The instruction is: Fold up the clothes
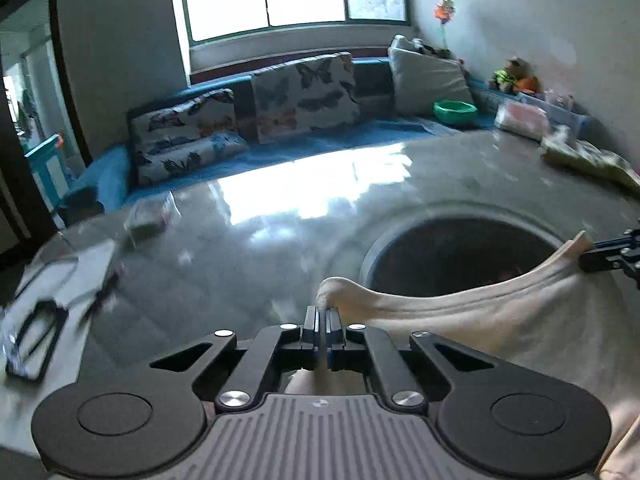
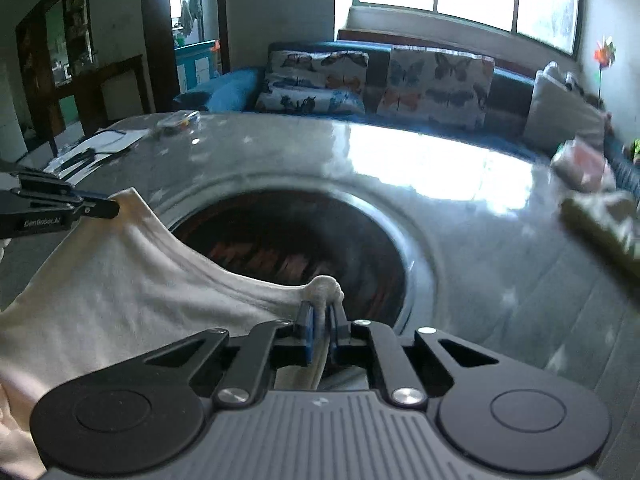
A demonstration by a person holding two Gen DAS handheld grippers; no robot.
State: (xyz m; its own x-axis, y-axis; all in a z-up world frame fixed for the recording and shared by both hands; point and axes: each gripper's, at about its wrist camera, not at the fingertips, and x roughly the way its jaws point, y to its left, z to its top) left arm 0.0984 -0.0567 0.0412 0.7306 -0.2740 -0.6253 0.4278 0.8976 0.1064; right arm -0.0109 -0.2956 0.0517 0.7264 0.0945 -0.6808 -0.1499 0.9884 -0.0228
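Stretching between the two grippers, a cream garment [image 1: 460,320] hangs taut above the grey stone worktop [image 1: 280,216], partly over the dark round recess [image 1: 460,256] sunk in its middle. Its top edge runs side to side, from one gripper to the other, sagging in a shallow curve between them, and the rest of the cloth falls toward the person. The left gripper [image 1: 323,322] has its fingers pressed narrow on one bunched corner, a knob of cloth bulging past the tips. The right gripper [image 2: 320,320] pinches the opposite corner the same way, blue pads [image 2: 306,332] tight on the fabric. In the right wrist view, the side of the left gripper carries white lettering that seems to read "GenRobot.AI", though it is blurred.

A second, greenish crumpled cloth [image 1: 588,158] lies at the worktop's far right edge, beside a pinkish packet [image 1: 520,118]. Papers [image 2: 100,144] and a clear plastic box [image 2: 180,119] sit at the far left. Beyond stands a blue sofa [image 1: 320,140] with butterfly-print cushions [image 1: 306,96], a green bowl [image 1: 455,111] and a soft toy [image 1: 512,76].
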